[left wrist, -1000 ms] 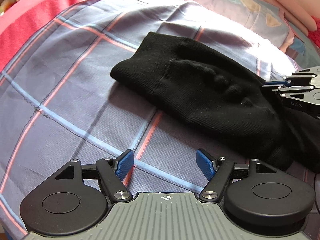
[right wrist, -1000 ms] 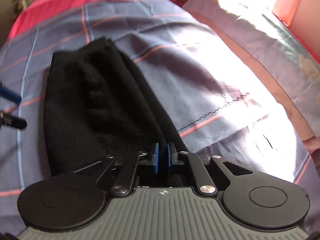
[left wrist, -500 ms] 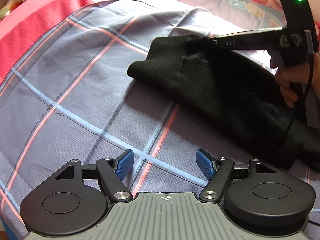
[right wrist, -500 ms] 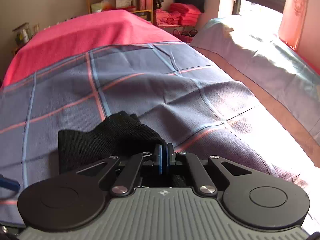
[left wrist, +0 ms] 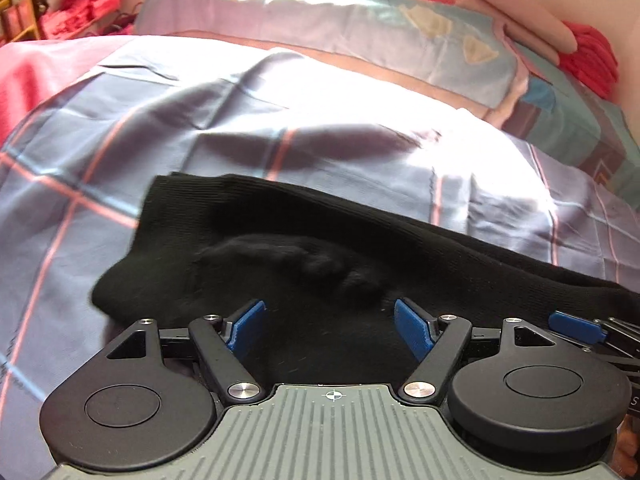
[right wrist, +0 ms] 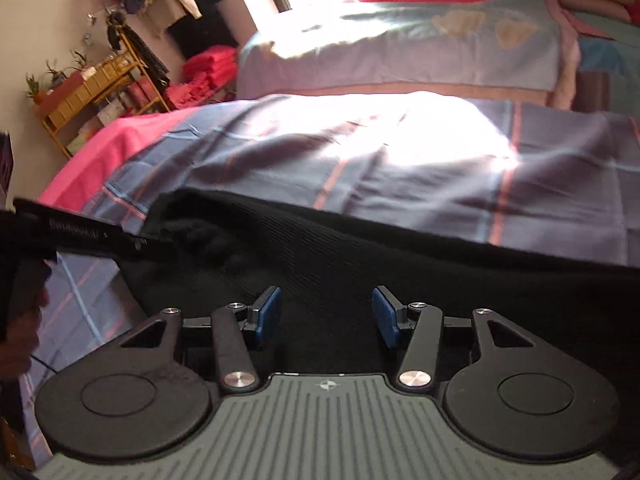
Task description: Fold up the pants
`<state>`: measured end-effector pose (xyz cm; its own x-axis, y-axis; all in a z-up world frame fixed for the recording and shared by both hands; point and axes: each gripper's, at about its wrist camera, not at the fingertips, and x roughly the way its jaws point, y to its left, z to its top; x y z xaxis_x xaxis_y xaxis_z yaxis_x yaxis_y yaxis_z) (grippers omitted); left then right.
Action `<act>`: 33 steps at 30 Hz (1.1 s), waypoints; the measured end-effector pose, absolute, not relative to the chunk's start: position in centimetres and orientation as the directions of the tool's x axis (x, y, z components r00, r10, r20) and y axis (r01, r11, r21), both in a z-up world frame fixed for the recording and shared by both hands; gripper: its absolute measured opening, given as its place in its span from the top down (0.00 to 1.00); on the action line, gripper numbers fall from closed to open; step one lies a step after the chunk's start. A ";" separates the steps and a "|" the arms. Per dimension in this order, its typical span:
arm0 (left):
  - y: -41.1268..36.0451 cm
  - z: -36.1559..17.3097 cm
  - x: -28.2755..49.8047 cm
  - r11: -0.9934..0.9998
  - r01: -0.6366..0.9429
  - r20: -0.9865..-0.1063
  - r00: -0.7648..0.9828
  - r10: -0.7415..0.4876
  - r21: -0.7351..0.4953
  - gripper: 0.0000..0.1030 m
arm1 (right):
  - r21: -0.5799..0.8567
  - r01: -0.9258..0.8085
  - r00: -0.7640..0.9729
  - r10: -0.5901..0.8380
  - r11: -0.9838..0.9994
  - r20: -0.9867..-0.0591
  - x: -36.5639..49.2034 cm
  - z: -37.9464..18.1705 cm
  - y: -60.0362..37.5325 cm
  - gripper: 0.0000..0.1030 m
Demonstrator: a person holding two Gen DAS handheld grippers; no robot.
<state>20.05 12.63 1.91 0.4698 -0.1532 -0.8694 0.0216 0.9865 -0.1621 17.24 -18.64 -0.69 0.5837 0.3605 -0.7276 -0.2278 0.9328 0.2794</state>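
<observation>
Pants (left wrist: 280,248) edge amid bare checked sheet (left wrist: 360,160)

Left claw (left wrist: 329,322) gapes wide, tilted downward; right claw (right wrist: 326,316), just opening, grips nothing.

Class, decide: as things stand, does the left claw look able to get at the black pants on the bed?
Probably yes. The left claw is open right above the black pants, with nothing between them.
</observation>
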 end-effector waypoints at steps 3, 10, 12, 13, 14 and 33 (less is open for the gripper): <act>11.2 -0.9 21.8 0.994 0.014 -0.910 0.402 -0.104 -0.108 0.00 | 0.258 0.055 0.706 0.145 0.965 -0.693 16.6 0.4 -26.4 0.99; 9.7 -1.9 21.3 0.998 0.059 -0.902 0.428 -0.059 -0.037 0.00 | 0.339 -0.049 0.673 0.282 0.939 -0.684 12.9 1.2 -27.4 0.73; 9.0 -2.1 21.7 0.998 0.059 -0.905 0.424 -0.037 -0.014 0.00 | 0.259 -0.007 0.690 0.192 0.966 -0.698 12.6 0.1 -27.2 0.90; 8.8 -2.1 21.8 0.998 0.059 -0.906 0.423 -0.027 -0.003 0.00 | 0.273 0.090 0.705 0.133 0.958 -0.696 12.6 0.2 -28.9 1.00; 8.7 -2.2 21.9 0.998 0.057 -0.907 0.421 -0.021 0.003 0.00 | 0.275 0.190 0.720 0.057 0.942 -0.692 12.4 0.6 -30.5 0.97; 8.4 -2.4 21.0 0.998 0.064 -0.883 0.469 -0.007 0.026 0.00 | 0.236 0.278 0.778 -0.074 0.931 -0.624 14.3 2.1 -34.7 0.44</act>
